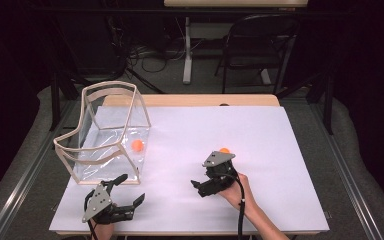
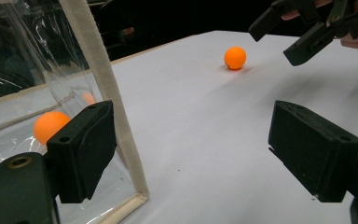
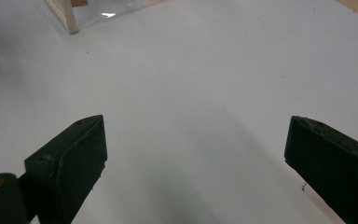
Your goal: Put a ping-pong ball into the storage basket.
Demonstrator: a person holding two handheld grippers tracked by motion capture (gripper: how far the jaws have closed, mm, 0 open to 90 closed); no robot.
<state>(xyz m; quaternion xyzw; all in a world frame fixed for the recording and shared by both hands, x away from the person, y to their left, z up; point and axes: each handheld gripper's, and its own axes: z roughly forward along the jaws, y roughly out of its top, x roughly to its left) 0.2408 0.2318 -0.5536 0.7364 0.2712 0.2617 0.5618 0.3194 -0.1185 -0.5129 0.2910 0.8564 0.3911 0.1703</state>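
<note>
White sheeting covers the table (image 1: 260, 125) in front of you, with dark floor, cables and a folding chair (image 1: 257, 47) beyond it. From the high view, take the clear bag (image 1: 107, 135) with its tan trim as your landmark: one orange ball (image 1: 138, 145) already lies inside it, low against its right-hand wall, so that part looks done. A second orange ball (image 1: 224, 150) sits on the sheet well to the right of the bag, just beyond your right gripper (image 1: 200, 186), half hidden by its grey plate; that one is left to fetch. Your left gripper (image 1: 125, 192) waits just in front of the bag's near corner, jaws spread wide, holding nothing. In the left gripper view, the bag's tan corner strip (image 2: 105, 88) stands nearly upright and touches the sheet, the bagged ball (image 2: 50, 126) shows through the plastic, and the loose ball (image 2: 235, 58) rests far right of the bag, near your other gripper. A ball has no long axis or heading; the bag's mouth faces up. In the right gripper view, your jaws stand wide apart over bare sheet, aimed toward the bag's corner (image 3: 67, 16), empty.
</note>
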